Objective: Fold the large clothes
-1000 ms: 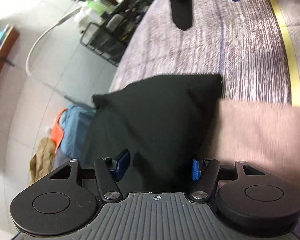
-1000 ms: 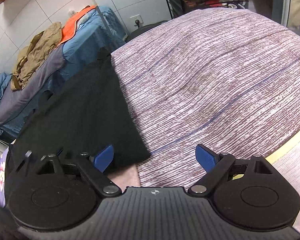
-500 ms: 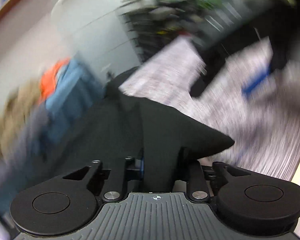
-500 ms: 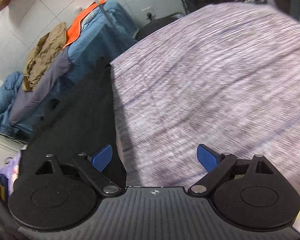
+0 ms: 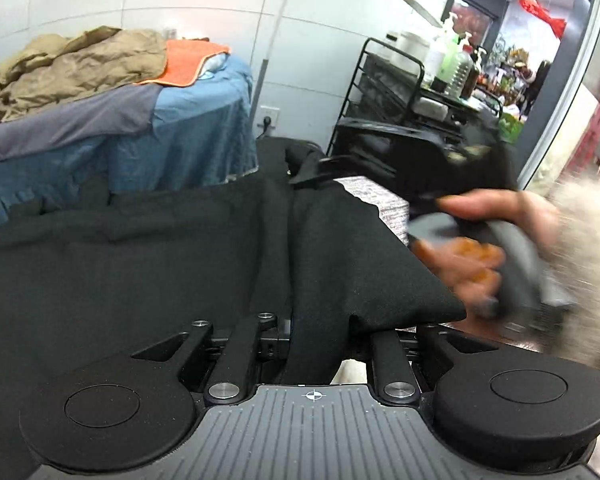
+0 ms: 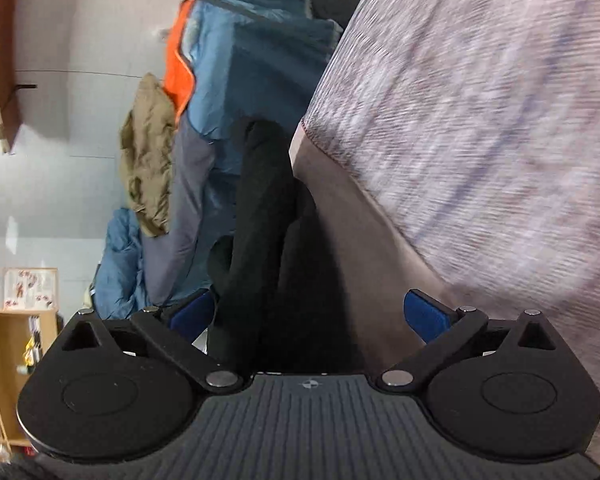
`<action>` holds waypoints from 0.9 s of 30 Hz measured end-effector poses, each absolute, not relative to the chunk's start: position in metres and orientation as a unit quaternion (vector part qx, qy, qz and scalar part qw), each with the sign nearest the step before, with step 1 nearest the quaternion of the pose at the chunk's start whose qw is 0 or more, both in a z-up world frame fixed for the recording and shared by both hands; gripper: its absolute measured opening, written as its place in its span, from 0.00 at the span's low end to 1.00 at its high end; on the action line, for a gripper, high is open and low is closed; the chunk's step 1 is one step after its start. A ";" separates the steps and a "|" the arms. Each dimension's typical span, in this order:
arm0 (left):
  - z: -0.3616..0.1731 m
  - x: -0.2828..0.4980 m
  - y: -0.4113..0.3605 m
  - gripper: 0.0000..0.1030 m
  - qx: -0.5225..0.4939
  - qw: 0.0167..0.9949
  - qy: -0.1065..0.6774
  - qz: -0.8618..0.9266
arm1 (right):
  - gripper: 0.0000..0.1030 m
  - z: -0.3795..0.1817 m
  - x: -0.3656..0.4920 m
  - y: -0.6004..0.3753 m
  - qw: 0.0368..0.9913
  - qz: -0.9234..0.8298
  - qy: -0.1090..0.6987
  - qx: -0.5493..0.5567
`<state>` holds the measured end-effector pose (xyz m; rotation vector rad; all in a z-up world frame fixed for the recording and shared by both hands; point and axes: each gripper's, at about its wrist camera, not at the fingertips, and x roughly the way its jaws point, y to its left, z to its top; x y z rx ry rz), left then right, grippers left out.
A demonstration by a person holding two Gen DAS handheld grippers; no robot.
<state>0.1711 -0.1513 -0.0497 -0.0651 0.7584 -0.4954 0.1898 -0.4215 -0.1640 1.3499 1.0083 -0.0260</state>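
A large black garment (image 5: 148, 264) fills the left wrist view. My left gripper (image 5: 320, 336) is shut on a bunched fold of it, and the cloth hides the fingertips. In the right wrist view the same garment (image 6: 268, 216) hangs as a dark bundle beside the edge of the striped purple-grey bed cover (image 6: 480, 112). My right gripper (image 6: 312, 316) is open, with its blue pads (image 6: 424, 314) on either side of the cloth. The person's hand holding the right gripper (image 5: 476, 256) shows blurred at the right of the left wrist view.
A blue-covered bed (image 5: 172, 128) with a tan garment (image 5: 72, 68) and an orange cloth (image 5: 188, 60) stands behind. A black wire rack (image 5: 404, 92) with bottles stands at the back right. A wooden shelf (image 6: 8, 344) stands at the lower left.
My left gripper has shut on the black garment and lifted it off the bed cover, swinging to face the room. My right gripper has rolled and come in around the hanging cloth.
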 end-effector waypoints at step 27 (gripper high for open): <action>-0.042 0.071 0.192 0.50 -0.227 0.913 0.340 -0.006 | 0.16 -0.025 0.317 -0.059 0.792 0.213 0.471 0.326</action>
